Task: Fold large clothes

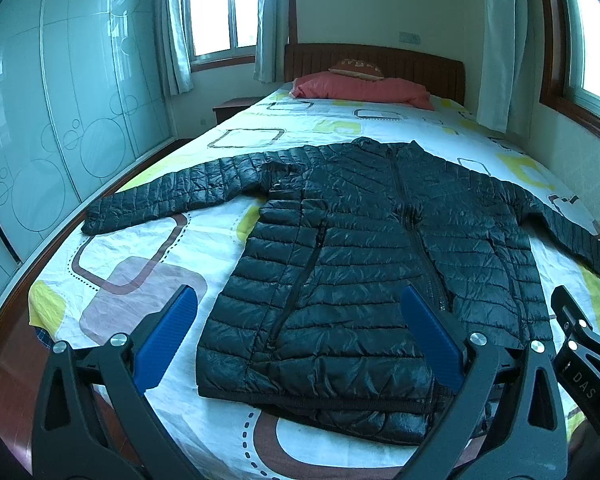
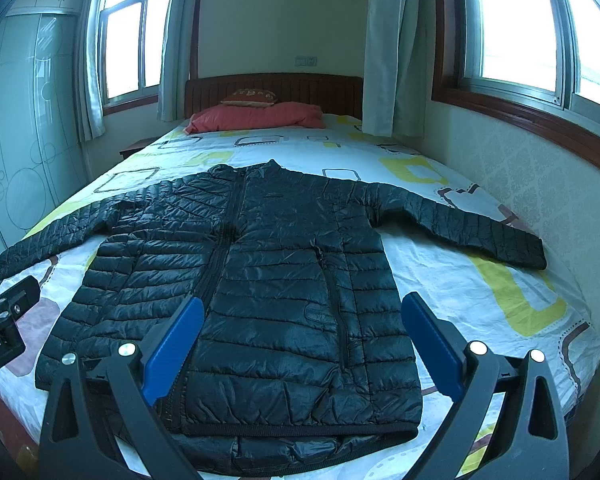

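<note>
A black quilted puffer jacket [image 1: 360,248] lies flat and zipped on the bed, front up, collar toward the headboard, both sleeves spread out sideways. It also shows in the right wrist view [image 2: 268,280]. My left gripper [image 1: 300,304] is open and empty, held above the jacket's lower left hem. My right gripper [image 2: 300,312] is open and empty, held above the hem's right half. The right gripper's body shows at the left wrist view's right edge [image 1: 580,344]; the left gripper's body shows at the right wrist view's left edge [image 2: 4,320].
The bed [image 1: 140,264] has a white sheet with yellow and brown squares. A red pillow [image 1: 364,88] and small cushion lie by the wooden headboard [image 2: 276,88]. A glass-door wardrobe [image 1: 60,120] stands on the left, a wall with windows [image 2: 540,184] on the right.
</note>
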A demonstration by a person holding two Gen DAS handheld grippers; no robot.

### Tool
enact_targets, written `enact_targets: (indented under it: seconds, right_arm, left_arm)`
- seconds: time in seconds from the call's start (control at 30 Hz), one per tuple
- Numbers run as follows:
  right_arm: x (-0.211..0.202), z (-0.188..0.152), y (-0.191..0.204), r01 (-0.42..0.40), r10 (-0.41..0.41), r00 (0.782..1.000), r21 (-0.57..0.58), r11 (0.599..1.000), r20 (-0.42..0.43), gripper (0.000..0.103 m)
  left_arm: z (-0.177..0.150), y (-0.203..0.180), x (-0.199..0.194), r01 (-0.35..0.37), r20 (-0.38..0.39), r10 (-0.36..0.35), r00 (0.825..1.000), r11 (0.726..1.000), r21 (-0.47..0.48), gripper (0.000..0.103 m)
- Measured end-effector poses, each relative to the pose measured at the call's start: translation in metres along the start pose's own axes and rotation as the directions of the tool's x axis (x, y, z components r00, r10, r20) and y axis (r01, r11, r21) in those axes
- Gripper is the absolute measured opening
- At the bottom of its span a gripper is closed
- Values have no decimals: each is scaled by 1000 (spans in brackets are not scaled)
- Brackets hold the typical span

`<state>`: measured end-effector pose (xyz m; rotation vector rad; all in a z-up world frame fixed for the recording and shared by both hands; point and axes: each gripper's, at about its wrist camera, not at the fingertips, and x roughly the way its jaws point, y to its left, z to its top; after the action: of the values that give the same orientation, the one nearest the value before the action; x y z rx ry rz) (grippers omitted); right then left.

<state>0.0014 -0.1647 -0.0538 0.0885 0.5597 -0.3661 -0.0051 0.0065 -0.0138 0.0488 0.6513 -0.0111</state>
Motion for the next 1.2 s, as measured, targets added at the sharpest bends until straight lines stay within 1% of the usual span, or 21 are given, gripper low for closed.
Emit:
enact_targets:
  seconds: [0.13,0.23,0.33,0.4,0.5,0.53,0.6,0.67,0.7,0.83,0.87,0.9,0.93,0.97,1.0,1.03,1.07,1.1,1.13,1.2]
  right_arm:
    - [1,-2,2,-6,6,1000,6,1000,-7,98]
    - [15,-3,0,-17,17,1000,15,1000,-21,98]
    - [28,-3,-8,-32,34,999,44,999,-36,98]
    - [36,-1,-14,-24,26,999,51,998,-42,98]
    - [52,4,-26,-16,20,998,78,997,-53,98]
    - [59,6,-32,-11,16,998,95,995,-58,98]
    - [76,10,-49,8,3,997,130,991,-79,98]
    - [95,14,-67,32,-15,994,164,986,-104,98]
    - [101,16,-74,45,-26,994,174,984,-110,98]
    - [135,22,-127,110,-75,987,263,959,-140,98]
    - [140,23,-137,121,-81,986,286,951,-147,98]
    - [150,22,-156,137,-88,983,323,936,-162,98]
    - [158,21,-173,145,-88,981,356,923,-173,98]
    - [167,20,-191,157,-92,979,385,909,-182,97]
    - [174,19,-199,178,-105,975,398,900,-198,91]
    - [181,18,-214,200,-118,969,413,889,-217,81]
    - [188,16,-230,225,-131,963,435,872,-235,55]
    - [191,13,-242,245,-141,958,457,855,-250,46]
    - [195,10,-258,250,-139,958,495,832,-250,46]
    - [196,3,-283,241,-135,965,567,788,-223,46]
  left_arm:
    - [0,1,7,14,-13,-14,1000,1000,-3,101]
    - [6,6,17,38,-32,-39,999,999,-17,101]
    - [14,13,37,15,-46,-17,999,999,-38,101]
    - [20,24,56,3,-84,-10,996,996,-84,101]
    - [25,45,93,10,-183,-38,982,989,-148,101]
    - [26,52,104,-1,-200,-32,979,986,-166,101]
    - [28,67,123,-44,-217,3,976,981,-187,101]
    - [31,83,146,-85,-245,31,969,973,-213,101]
    - [31,94,159,-108,-264,44,963,966,-234,101]
    - [33,133,198,-192,-305,98,947,936,-296,100]
    - [32,145,207,-208,-307,109,945,927,-313,98]
    - [31,153,214,-224,-313,119,942,918,-328,91]
    - [29,165,223,-257,-327,141,934,902,-346,82]
    - [29,172,230,-276,-341,151,928,893,-356,80]
    - [27,179,236,-295,-357,159,921,882,-368,78]
    - [24,188,243,-315,-370,168,914,869,-383,78]
    - [21,194,246,-333,-378,180,908,857,-393,78]
    - [19,200,250,-352,-383,194,903,846,-401,78]
    - [15,207,253,-376,-390,212,896,829,-414,79]
    - [10,216,257,-396,-399,220,890,808,-436,79]
